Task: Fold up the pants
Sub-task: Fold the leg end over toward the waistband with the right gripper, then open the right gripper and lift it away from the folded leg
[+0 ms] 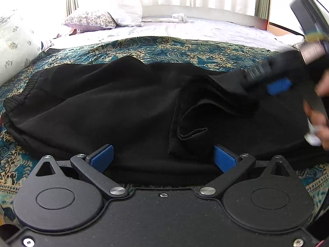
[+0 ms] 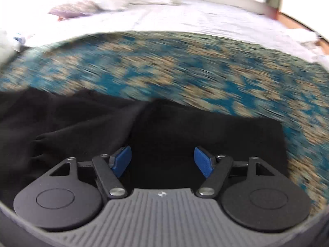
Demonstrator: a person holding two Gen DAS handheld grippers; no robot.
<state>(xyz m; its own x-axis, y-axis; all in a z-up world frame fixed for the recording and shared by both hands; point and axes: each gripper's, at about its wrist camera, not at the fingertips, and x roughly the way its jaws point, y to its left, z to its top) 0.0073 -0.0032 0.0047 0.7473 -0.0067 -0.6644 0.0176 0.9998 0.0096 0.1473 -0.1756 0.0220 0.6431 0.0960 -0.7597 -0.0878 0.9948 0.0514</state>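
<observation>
Black pants (image 1: 102, 103) are lying rumpled on the patterned bedspread (image 1: 164, 47). Both tools, left (image 1: 163, 157) and right (image 2: 162, 160), are being held released above the fabric; the bunched leg hem (image 1: 192, 133) risks being folded in crooked.

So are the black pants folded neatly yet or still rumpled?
Still rumpled: the black pants lie bunched on the patterned blanket, with loose, uneven folds near the middle.

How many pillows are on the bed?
2 for certain: a flowered pillow at the far left by the window, and a plain white pillow leaning behind it. More may lie outside the picture.
</observation>
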